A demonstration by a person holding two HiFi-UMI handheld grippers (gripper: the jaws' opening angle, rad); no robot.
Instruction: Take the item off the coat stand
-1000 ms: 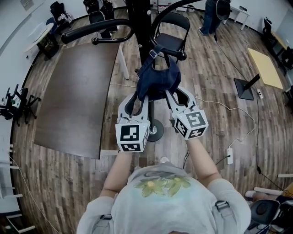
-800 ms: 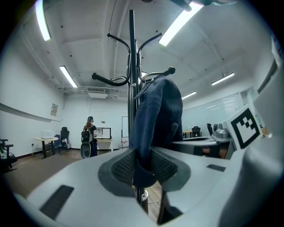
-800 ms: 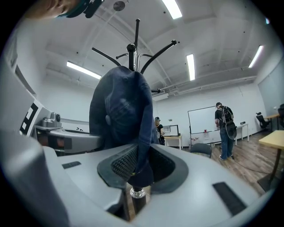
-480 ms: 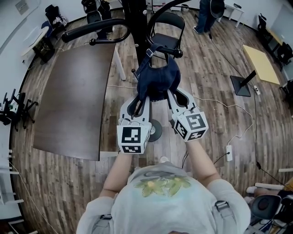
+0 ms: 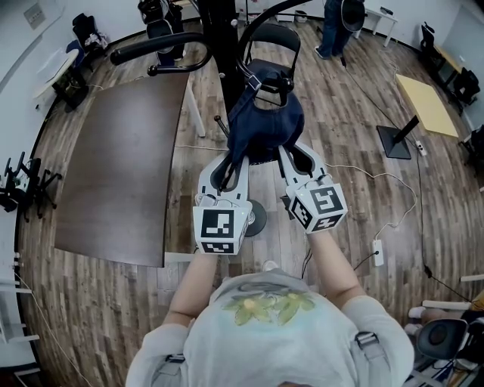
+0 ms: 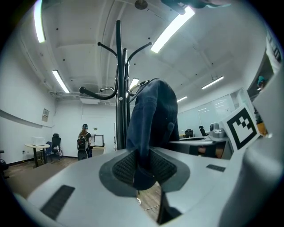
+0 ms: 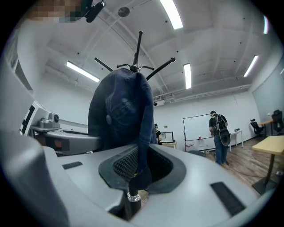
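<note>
A dark blue cap hangs by its back strap from a hook of the black coat stand. My left gripper is shut on the cap's lower left edge. My right gripper is shut on its lower right edge. In the left gripper view the cap rises in front of the stand's pole, its fabric pinched between the ribbed pads of the left gripper. The right gripper view shows the cap under the stand's hooks, with the right gripper clamped on its hem.
A brown table stands to the left of the stand. A black folding chair is just behind it. The stand's round base sits on the wood floor between the grippers. A white cable and power strip lie to the right. A person stands far back.
Both grippers' jaws have closed onto the cap's lower edge. The cap and grippers sit slightly higher in the head view; the cap still hangs from its hook.
</note>
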